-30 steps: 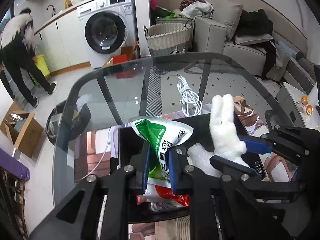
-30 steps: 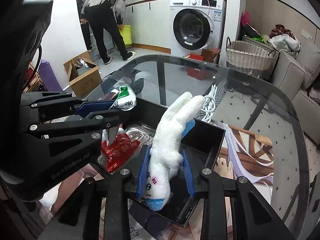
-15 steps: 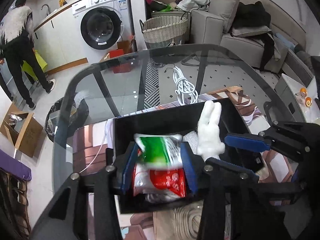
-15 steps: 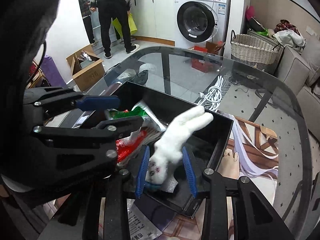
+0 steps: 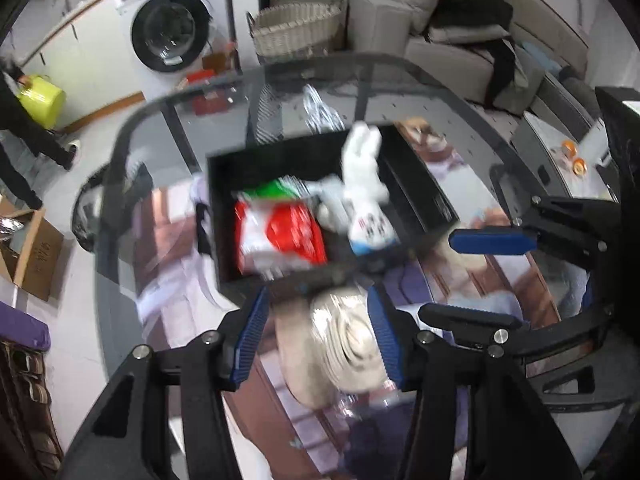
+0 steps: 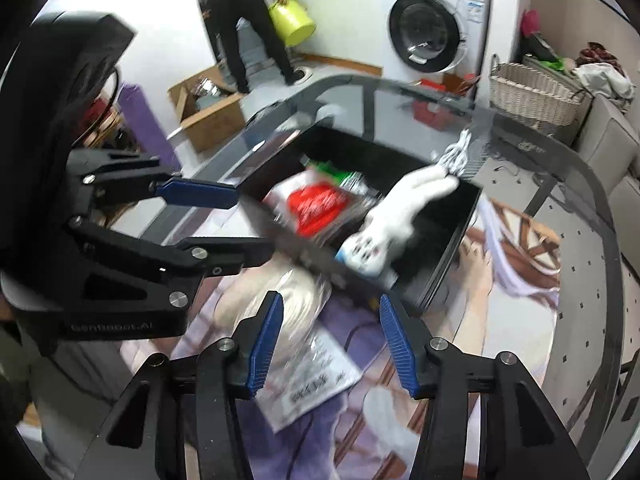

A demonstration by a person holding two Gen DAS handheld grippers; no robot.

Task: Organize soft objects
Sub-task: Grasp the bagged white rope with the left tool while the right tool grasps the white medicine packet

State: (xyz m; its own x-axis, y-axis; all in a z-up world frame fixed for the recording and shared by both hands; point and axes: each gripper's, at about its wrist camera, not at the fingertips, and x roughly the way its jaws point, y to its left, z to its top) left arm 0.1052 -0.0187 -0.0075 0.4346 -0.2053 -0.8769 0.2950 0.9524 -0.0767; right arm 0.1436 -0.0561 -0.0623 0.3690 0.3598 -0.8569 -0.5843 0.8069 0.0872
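A black box (image 5: 224, 220) (image 6: 460, 232) stands on the glass table. In it lie a red, green and white snack bag (image 5: 280, 232) (image 6: 316, 204) and a white plush rabbit (image 5: 364, 200) (image 6: 400, 216), head toward me. My left gripper (image 5: 318, 308) (image 6: 232, 224) hovers at the box's near edge, its jaws opening and gripping nothing. A beige roll in clear plastic (image 5: 344, 344) (image 6: 288, 300) lies on the mat below it. My right gripper (image 6: 330, 312) (image 5: 472, 276) is also opening with nothing between its fingers, just short of the box.
A flat printed white packet (image 6: 312, 384) lies on the picture mat (image 6: 500, 320) under my right gripper. A white cable coil (image 6: 460, 152) sits beyond the box. Past the table's rim (image 6: 592, 184) are a wicker basket (image 6: 536, 96), a cardboard box (image 6: 208, 116) and a person (image 6: 244, 20) with a yellow bucket.
The left gripper let go of the snack bag and the right gripper let go of the rabbit; both now lie in the box. Both grippers drew back to the box's near side.
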